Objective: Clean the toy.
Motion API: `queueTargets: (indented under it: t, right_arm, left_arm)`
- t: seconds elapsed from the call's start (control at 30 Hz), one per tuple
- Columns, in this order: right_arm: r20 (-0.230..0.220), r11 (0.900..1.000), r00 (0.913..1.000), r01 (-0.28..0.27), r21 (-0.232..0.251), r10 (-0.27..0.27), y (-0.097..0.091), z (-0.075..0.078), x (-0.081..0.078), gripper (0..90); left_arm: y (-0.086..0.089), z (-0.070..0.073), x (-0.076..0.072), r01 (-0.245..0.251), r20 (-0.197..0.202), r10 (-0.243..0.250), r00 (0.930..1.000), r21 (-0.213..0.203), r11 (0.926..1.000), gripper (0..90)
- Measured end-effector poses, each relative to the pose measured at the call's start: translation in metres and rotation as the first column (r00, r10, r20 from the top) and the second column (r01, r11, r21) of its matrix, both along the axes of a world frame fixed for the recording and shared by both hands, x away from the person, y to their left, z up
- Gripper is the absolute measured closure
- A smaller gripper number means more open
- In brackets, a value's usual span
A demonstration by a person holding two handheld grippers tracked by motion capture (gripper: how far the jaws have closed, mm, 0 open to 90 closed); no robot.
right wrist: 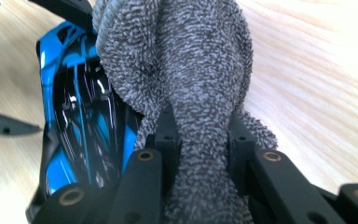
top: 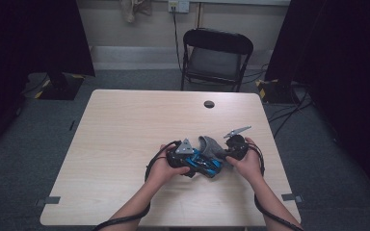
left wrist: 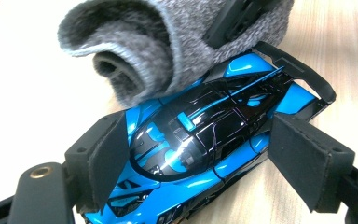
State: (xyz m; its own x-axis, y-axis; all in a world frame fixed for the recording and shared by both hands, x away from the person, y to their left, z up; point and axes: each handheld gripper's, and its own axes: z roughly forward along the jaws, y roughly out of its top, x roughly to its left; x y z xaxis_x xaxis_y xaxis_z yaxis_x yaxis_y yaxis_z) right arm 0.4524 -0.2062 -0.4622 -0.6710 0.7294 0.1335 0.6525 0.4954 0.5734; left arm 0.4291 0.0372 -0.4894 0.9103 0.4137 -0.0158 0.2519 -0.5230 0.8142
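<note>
A: Where can room be found on the counter [top: 125,130]?

B: Bare wood is seen on the far half and on the left side. A gripper could be passed there with nothing bumped.

A: What is in the way?

B: The middle near the front edge is taken up. The blue toy car [top: 204,165] is squeezed by the left gripper [top: 191,163], and the grey cloth [top: 212,147] is pinched by the right gripper [top: 225,153]. They are packed close together, with the cloth laid on the car.

A: Anything else?

B: A small dark round hole [top: 209,104] is seen near the far edge. A black chair [top: 217,53] is parked behind the counter.
</note>
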Motion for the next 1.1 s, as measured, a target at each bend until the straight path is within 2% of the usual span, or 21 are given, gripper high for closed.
queueTargets:
  t: [0.17, 0.43, 0.53, 0.6, 0.67, 0.8, 0.9, 0.97, 1.1]
  right_arm:
    - [-0.011, 0.9999, 0.9999, 0.000, -0.011, 0.000, -0.014, 0.001, -0.007, 72.7]
    - [-0.027, 0.9999, 0.9996, -0.008, -0.010, 0.008, -0.025, 0.001, -0.017, 72.7]
    - [-0.029, 0.9998, 0.9994, -0.018, -0.012, 0.017, -0.028, 0.002, -0.021, 72.7]
    - [-0.031, 0.9998, 0.9994, -0.016, -0.012, 0.016, -0.030, 0.003, -0.024, 72.7]
    - [-0.028, 0.9998, 0.9995, -0.017, -0.012, 0.017, -0.033, 0.003, -0.027, 72.7]
    - [-0.027, 0.9999, 0.9996, 0.008, -0.015, -0.009, -0.040, 0.005, -0.030, 72.7]
    - [0.000, 0.9990, 0.9991, 0.043, -0.012, -0.043, -0.048, 0.009, -0.028, 72.7]
    - [-0.003, 0.9971, 0.9974, 0.071, 0.027, -0.071, -0.052, 0.013, -0.022, 72.7]
    - [0.023, 0.9949, 0.9950, 0.097, 0.028, -0.097, -0.043, 0.020, -0.009, 72.7]
  left_arm:
    - [0.000, 0.000, 0.000, 0.000, 0.000, 0.000, 1.0000, 0.003, 1.0000, 20.1]
    - [0.000, 0.000, -0.001, -0.004, 0.002, 0.004, 1.0000, 0.003, 1.0000, 20.1]
    - [0.001, 0.000, -0.001, -0.002, 0.009, 0.001, 1.0000, 0.012, 0.9999, 20.4]
    - [0.002, -0.001, 0.000, -0.004, 0.012, 0.004, 0.9999, 0.038, 0.9993, 19.4]
    - [0.003, -0.002, 0.000, -0.009, 0.005, 0.009, 1.0000, 0.011, 0.9999, 18.8]
    - [0.003, -0.003, 0.000, -0.009, 0.009, 0.009, 0.9999, 0.005, 0.9999, 18.8]
    - [0.003, -0.002, 0.000, -0.009, 0.005, 0.009, 0.9999, 0.010, 0.9999, 18.8]
    - [0.003, -0.002, 0.000, -0.006, 0.005, 0.006, 1.0000, 0.016, 0.9999, 18.8]
    - [0.002, -0.001, 0.000, -0.007, 0.002, 0.006, 1.0000, 0.020, 0.9998, 18.8]
